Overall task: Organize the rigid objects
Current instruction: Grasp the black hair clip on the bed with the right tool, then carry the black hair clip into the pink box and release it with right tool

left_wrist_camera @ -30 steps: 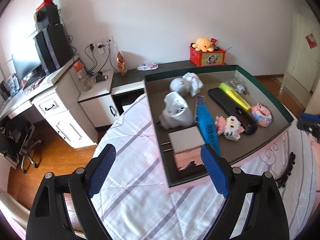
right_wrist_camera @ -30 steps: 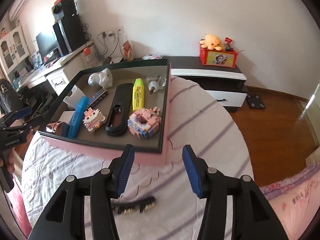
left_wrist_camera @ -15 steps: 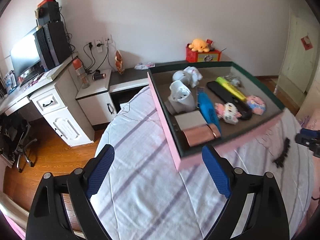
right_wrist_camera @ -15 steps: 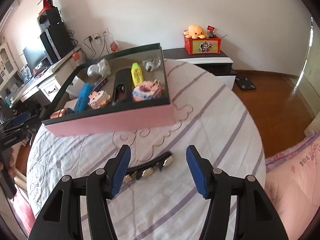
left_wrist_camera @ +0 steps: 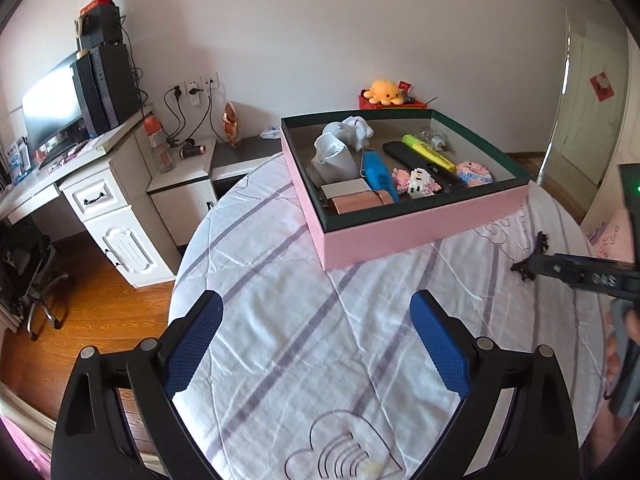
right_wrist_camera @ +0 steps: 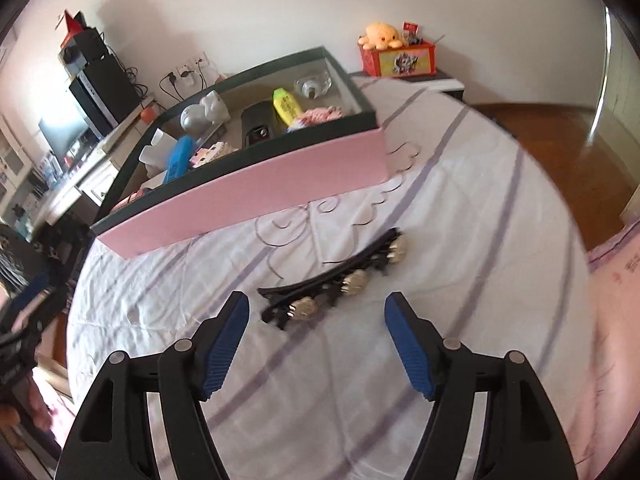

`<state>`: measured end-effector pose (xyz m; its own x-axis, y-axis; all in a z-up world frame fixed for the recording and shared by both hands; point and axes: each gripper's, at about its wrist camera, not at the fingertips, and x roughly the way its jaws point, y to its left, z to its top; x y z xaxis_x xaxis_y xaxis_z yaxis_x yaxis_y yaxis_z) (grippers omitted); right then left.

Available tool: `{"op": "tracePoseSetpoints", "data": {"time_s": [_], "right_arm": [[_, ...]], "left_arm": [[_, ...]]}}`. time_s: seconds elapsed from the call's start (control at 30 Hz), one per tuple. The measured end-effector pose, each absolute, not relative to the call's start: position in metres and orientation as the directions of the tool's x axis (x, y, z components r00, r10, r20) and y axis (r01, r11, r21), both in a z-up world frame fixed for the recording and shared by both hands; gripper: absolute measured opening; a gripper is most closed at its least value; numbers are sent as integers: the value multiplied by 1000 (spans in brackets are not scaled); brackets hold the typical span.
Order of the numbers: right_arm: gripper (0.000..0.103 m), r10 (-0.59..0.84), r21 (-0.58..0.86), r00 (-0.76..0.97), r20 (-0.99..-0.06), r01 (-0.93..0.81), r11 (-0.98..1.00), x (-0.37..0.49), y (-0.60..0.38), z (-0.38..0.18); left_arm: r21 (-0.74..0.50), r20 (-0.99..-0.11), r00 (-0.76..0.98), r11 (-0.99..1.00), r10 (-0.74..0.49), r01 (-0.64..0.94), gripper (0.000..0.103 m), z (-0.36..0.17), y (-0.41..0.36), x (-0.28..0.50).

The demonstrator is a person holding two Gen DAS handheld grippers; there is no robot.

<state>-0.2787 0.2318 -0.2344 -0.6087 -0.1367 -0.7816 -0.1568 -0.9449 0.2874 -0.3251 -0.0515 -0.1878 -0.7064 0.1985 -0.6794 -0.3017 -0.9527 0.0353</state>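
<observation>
right claw (right_wrist_camera: 316, 318) is spread wide, jaws just been opening, nothing gripped, poised low over the hair clip (right_wrist_camera: 340, 280) lying loose on the bed (right_wrist_camera: 460, 240). the clip's near end sits just ahead of the pads, between their lines. looks light, stiff, thin, with shiny round studs that could slip or snap off, so a pinch across the flat black bar in the middle seems best. left claw (left_wrist_camera: 316, 340) also wide and empty, over bare sheet. further back sits the pink box (right_wrist_camera: 256, 196), already filled with a highlighter (right_wrist_camera: 286, 106), blue case (right_wrist_camera: 178, 158) and figurines.
</observation>
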Motion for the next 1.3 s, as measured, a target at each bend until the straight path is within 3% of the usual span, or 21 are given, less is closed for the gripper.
{"op": "tracePoseSetpoints", "data": {"time_s": [0.13, 0.2, 0.3, 0.37, 0.47, 0.7, 0.77, 0.9, 1.1, 1.3], "right_arm": [[72, -149, 290, -608, -779, -140, -947, -293, 228, -238], [66, -140, 248, -600, -788, -101, -963, -299, 220, -239], [50, -94, 153, -586, -805, -51, -987, -306, 208, -241], [33, -58, 79, -579, -813, -11, -997, -307, 203, -241], [22, -62, 40, -567, -822, 50, -998, -304, 207, -240], [17, -64, 33, -561, -825, 65, -997, -297, 250, -234], [17, -68, 42, -562, -824, 59, -997, -299, 264, -235], [17, -81, 61, -565, -821, 54, -997, -307, 285, -236], [17, -88, 65, -571, -816, 60, -996, -322, 303, -237], [17, -107, 74, -568, -816, 80, -994, -333, 310, -238]], "left_arm": [[43, -681, -709, -957, 183, -287, 98, -188, -58, -319], [40, -681, -709, -958, 182, -285, 98, -188, -60, -318], [41, -681, -711, -960, 176, -276, 98, -187, -62, -320], [40, -679, -713, -962, 172, -270, 98, -186, -61, -322], [44, -672, -721, -963, 167, -264, 98, -181, -59, -329], [30, -649, -738, -963, 184, -267, 94, -169, -49, -360], [18, -648, -737, -964, 191, -266, 83, -169, -45, -374], [12, -693, -703, -973, 158, -230, 73, -178, -38, -412], [59, -753, -652, -978, 87, -198, 50, -197, -19, -450], [60, -780, -619, -973, 94, -223, 30, -208, -3, -468]]}}
